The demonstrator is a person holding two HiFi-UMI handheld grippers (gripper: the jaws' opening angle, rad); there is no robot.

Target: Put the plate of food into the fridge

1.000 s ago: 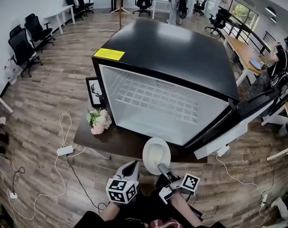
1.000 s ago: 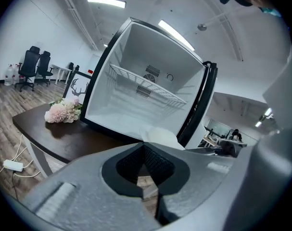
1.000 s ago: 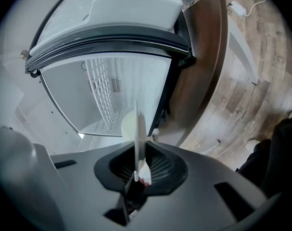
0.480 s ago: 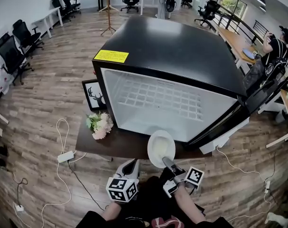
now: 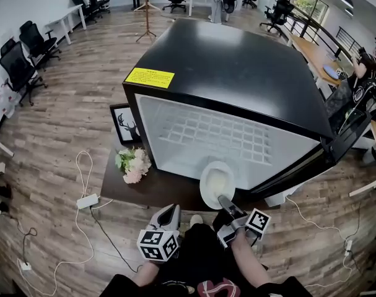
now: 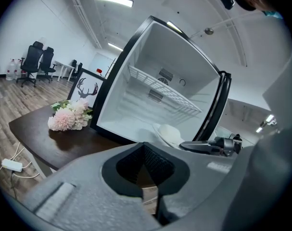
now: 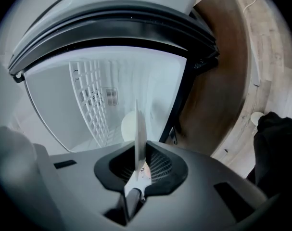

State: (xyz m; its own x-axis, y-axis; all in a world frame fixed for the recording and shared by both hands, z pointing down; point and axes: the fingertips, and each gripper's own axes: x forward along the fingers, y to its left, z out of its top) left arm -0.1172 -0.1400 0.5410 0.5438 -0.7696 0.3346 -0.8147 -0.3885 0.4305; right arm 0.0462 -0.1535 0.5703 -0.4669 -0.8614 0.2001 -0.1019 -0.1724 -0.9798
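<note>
Fridge: I see the fridge (image 5: pixel 237 73) as a boxy black shell with a glossy top, its door swung open to the right. The inside is smooth white.
Table: the table (image 5: pixel 150 187) under it is a dark brown wood slab, and its near edge shows bare.
Shelf: the wire shelf (image 5: pixel 218 135) is a white grid across the cavity.
Plate: the plate (image 5: pixel 215 181) is round and white with pale food on it. It sits at the near lip of the fridge opening, towards the right, just beyond my right gripper.
Right gripper: my right gripper (image 5: pixel 225 202) pinches the plate's near rim between ribbed black pads. Its own view shows the plate edge-on.
Left gripper: my left gripper (image 5: pixel 169 215) has its jaws pressed together on nothing, near and left of the plate.
Flowers: the flowers (image 5: pixel 133 164) are a soft pink and white bunch, far left on the table.
</note>
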